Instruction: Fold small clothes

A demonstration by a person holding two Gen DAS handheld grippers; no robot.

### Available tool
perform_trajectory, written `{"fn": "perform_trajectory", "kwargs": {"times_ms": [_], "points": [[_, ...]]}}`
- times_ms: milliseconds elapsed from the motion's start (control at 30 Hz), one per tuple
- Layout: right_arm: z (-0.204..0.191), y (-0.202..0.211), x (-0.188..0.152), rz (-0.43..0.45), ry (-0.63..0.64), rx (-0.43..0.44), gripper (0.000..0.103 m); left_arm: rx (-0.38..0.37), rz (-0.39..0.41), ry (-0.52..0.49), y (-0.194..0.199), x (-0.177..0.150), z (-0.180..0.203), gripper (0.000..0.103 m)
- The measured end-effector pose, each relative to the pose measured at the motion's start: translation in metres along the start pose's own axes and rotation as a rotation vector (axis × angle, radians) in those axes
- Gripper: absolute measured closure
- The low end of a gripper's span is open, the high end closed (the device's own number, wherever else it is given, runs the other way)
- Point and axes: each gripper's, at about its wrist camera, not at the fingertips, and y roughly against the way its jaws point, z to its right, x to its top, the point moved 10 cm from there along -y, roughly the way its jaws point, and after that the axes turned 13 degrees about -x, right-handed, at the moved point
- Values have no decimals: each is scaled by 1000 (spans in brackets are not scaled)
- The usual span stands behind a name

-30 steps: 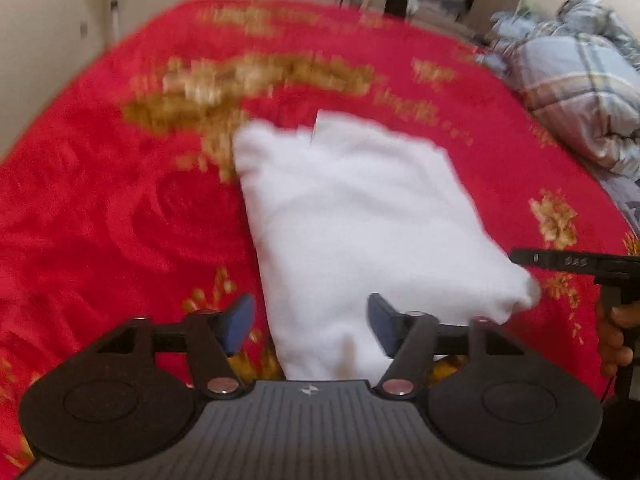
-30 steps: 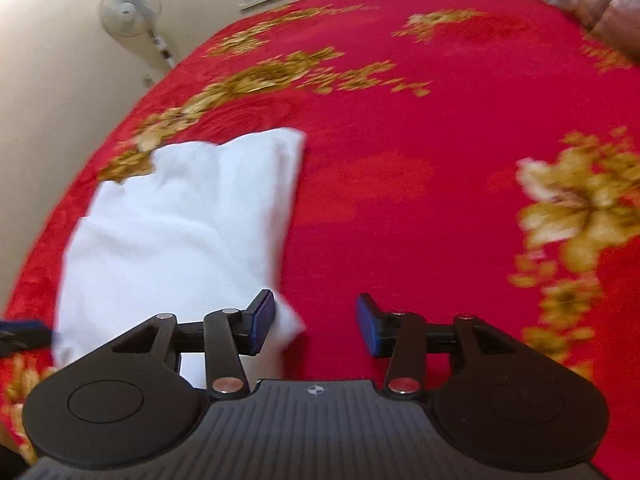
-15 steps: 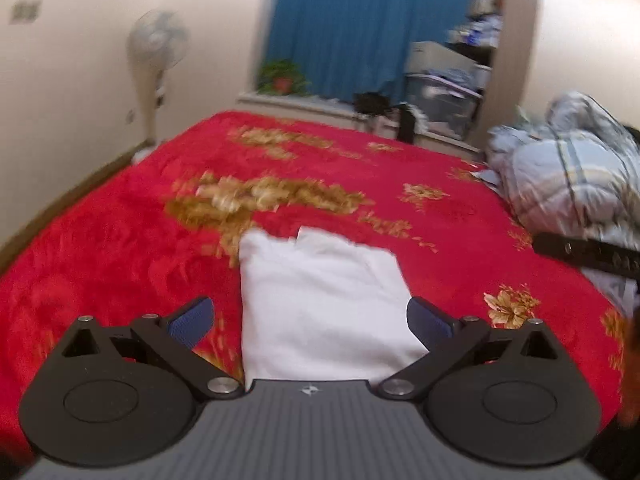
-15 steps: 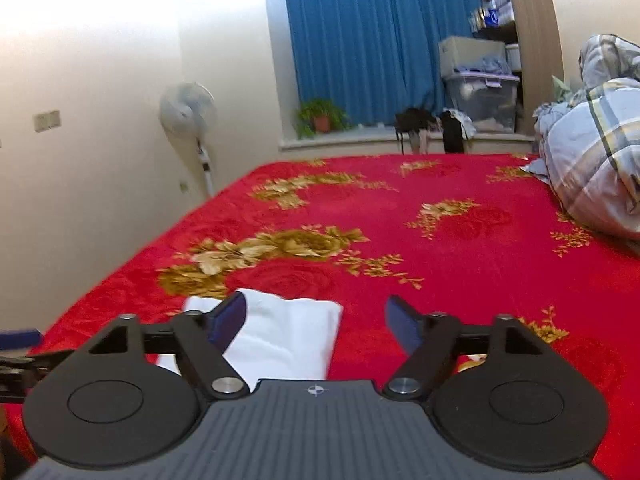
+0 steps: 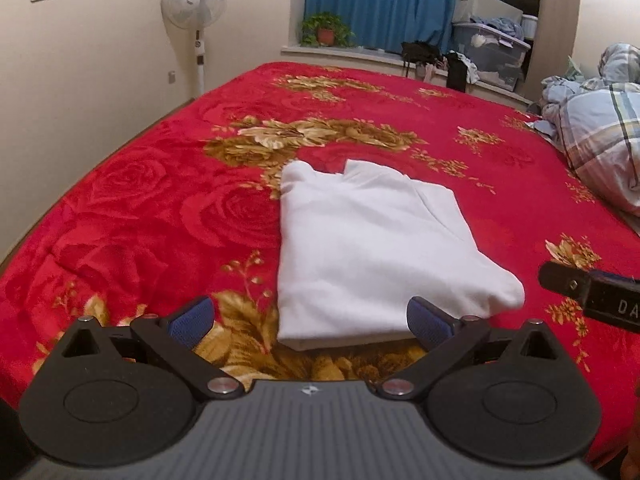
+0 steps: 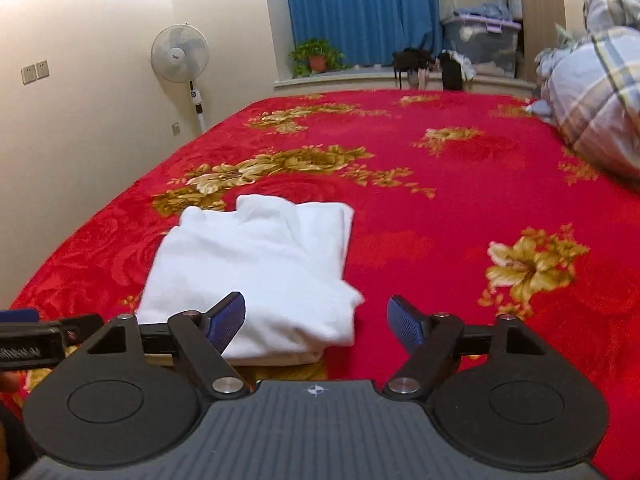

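- Far left, I count one standing fan point(image 5: 193, 0) against the cream wall, beside the bed's far corner.
- One bed under me, covered by one red blanket point(image 5: 132, 208) with gold flowers.
- My left claw point(image 5: 311, 319) is spread as wide as it goes, jaws just opened further, nothing between the blue pads point(image 5: 191, 319); they hang over the blanket just short of the garment's near edge.
- One piece of clothing: a white garment point(image 5: 368, 248), folded into a rough rectangle, lying flat on the blanket at the middle of the bed, touched by neither claw.
- My right claw point(image 6: 316, 322) is spread too, jaws just opened, empty; in its own view the left pad overlaps the fold's near corner without pressing it.
- One potted plant point(image 5: 326, 30) on the sill before the blue curtain point(image 5: 380, 0), with a plastic storage bin point(image 5: 490, 56) to its right.
- Far right, one bunched plaid quilt point(image 5: 600, 136) lies on the bed, well apart from the garment.
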Motion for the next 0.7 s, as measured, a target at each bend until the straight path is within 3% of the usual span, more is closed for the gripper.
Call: {"fn": "perform_trajectory", "kwargs": {"times_ms": [133, 700], "points": [[-7, 7, 2, 27, 24, 4, 23, 2, -12, -16, -11, -3, 5, 0], [-28, 2, -9, -2, 112, 24, 23, -11, -45, 8, -20, -7, 6, 0]]}}
